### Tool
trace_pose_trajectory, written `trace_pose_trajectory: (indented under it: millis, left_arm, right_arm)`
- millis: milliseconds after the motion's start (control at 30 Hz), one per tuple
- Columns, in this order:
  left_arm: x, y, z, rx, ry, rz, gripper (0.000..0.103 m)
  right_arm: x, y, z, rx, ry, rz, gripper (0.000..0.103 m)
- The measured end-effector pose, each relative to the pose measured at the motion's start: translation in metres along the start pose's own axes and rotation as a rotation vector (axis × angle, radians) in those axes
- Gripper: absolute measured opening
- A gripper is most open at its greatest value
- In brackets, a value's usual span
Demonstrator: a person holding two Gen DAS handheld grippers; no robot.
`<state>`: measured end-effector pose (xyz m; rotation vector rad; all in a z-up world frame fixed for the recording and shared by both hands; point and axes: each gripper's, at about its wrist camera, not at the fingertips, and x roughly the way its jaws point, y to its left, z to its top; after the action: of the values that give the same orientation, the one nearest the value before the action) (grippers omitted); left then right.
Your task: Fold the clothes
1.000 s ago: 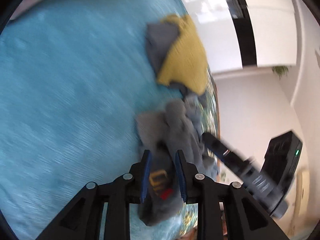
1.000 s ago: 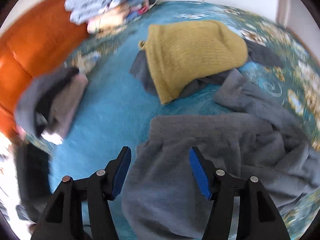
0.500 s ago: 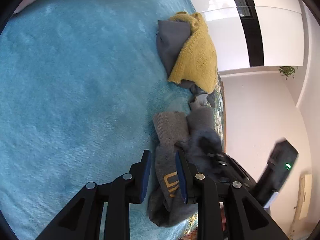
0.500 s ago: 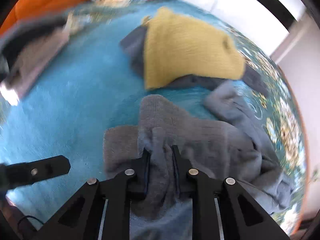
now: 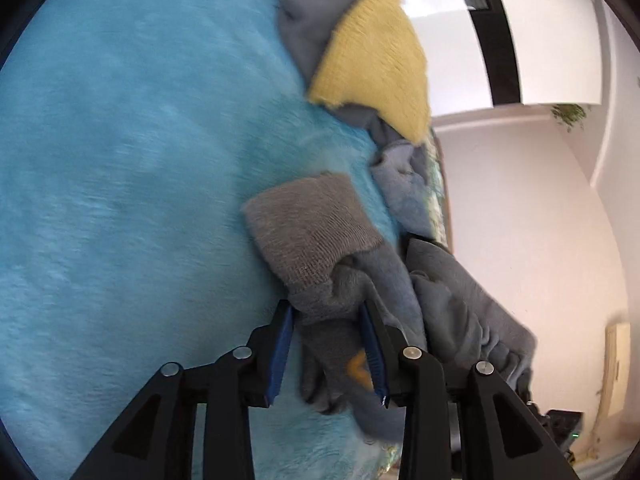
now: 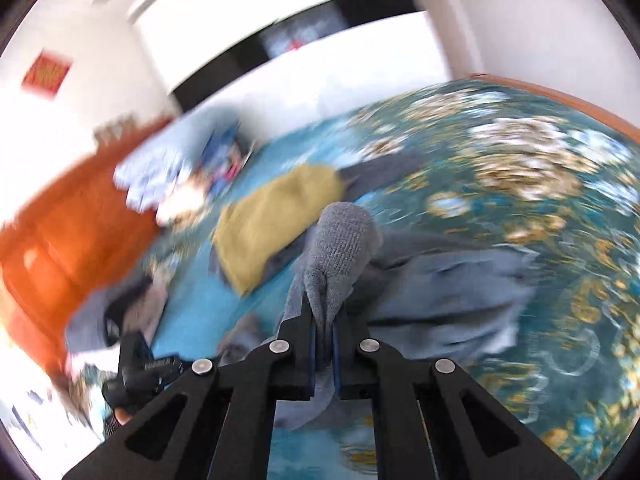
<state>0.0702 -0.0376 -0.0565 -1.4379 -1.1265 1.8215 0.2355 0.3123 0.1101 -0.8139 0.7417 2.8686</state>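
A grey sweatshirt with ribbed hem and an orange print lies bunched on the blue blanket. My left gripper has its jaws around a thick fold of it, blue pads against the cloth. My right gripper is shut on the sweatshirt's ribbed edge and holds it lifted above the bed; the rest of the garment trails down to the right. The left gripper shows blurred at the lower left of the right wrist view.
A mustard knit sweater lies over a dark grey garment further along the bed; it also shows in the right wrist view. Folded clothes sit by the orange headboard. A floral bedspread covers the right.
My right gripper has lifted the sweatshirt edge up off the bed and swung to face the room. My left gripper has moved forward along the garment towards the ribbed hem.
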Motion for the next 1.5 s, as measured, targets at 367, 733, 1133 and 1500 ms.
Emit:
trace_pose_trajectory:
  millis: [367, 733, 1133, 1500]
  left_arm:
    - [0.004, -0.013, 0.000, -0.048, 0.024, -0.151, 0.035]
    - [-0.045, -0.063, 0.047, 0.041, -0.175, -0.030, 0.003]
    - [-0.241, -0.044, 0.003, 0.315, -0.513, 0.203, 0.004]
    - [-0.176, 0.027, -0.026, 0.175, -0.302, 0.422, 0.006]
  right_arm:
    - [-0.132, -0.079, -0.002, 0.219, -0.294, 0.058, 0.005]
    - [-0.126, -0.106, 0.053, 0.229, -0.285, -0.002, 0.005]
    - [-0.180, -0.145, 0.054, 0.100, -0.533, 0.047, 0.005]
    - [-0.123, -0.245, -0.054, 0.320, -0.147, -0.181, 0.005]
